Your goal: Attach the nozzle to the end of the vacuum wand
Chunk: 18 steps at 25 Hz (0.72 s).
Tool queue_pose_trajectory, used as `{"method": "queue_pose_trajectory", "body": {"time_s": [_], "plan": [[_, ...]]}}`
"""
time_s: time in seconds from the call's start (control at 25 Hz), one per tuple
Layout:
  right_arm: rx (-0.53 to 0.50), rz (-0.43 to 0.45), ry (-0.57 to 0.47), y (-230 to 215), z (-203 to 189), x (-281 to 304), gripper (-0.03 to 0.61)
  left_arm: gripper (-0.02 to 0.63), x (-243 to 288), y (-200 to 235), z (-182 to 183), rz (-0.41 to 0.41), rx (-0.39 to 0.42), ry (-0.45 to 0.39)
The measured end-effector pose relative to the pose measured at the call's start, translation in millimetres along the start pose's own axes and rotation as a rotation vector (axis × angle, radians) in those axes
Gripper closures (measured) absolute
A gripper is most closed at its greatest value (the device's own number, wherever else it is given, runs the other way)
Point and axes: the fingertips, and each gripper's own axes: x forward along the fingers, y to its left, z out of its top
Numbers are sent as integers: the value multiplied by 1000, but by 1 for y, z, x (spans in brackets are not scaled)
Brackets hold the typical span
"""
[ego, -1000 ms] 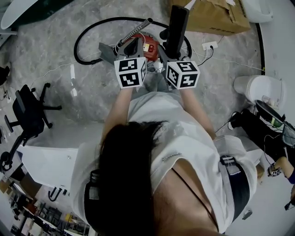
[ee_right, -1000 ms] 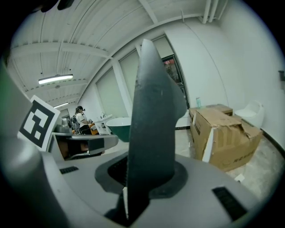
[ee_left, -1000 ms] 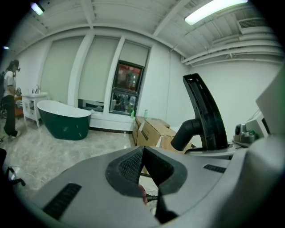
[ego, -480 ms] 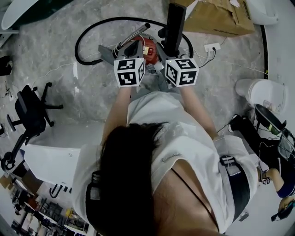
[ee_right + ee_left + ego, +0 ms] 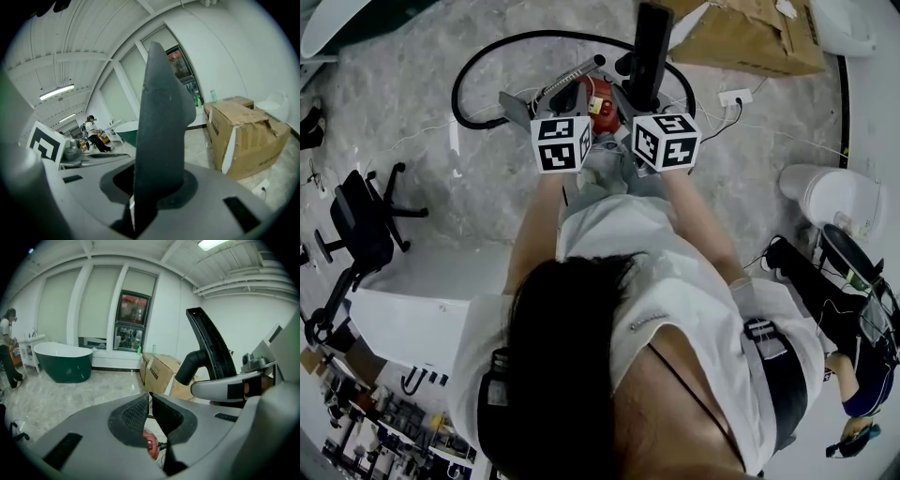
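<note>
The left tongs (image 5: 149,397) are closed tip to tip with nothing between them; the right tongs (image 5: 157,185) are clamped on the black nozzle (image 5: 161,122), which stands upright out of them, its wide end uppermost. In the head view both are held out side by side in front of the person, above a red vacuum cleaner (image 5: 598,94) on the floor (image 5: 412,112); the ribbed metal wand (image 5: 572,75) lies slanted beside it, its end apart from the nozzle; a black hose (image 5: 469,89) loops round behind. A cardboard box (image 5: 750,37) sits beyond; a green bathtub (image 5: 63,362) stands farther off.
</note>
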Motion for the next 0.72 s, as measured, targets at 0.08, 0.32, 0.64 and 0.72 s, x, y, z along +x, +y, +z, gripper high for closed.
{"method": "queue_pose_trajectory", "body": {"time_s": [0.08, 0.32, 0.64, 0.72], "plan": [[1, 3, 4, -2, 2, 4, 485, 607, 5, 4, -1, 2, 5, 6], [6, 9, 11, -13, 5, 15, 485, 542, 25, 4, -9, -33, 35, 65], [22, 25, 20, -22, 0, 26, 486, 455, 47, 9, -21, -41, 132, 95], [29, 31, 28, -25, -2, 30, 485, 416, 55, 11, -26, -44, 167, 117]]}}
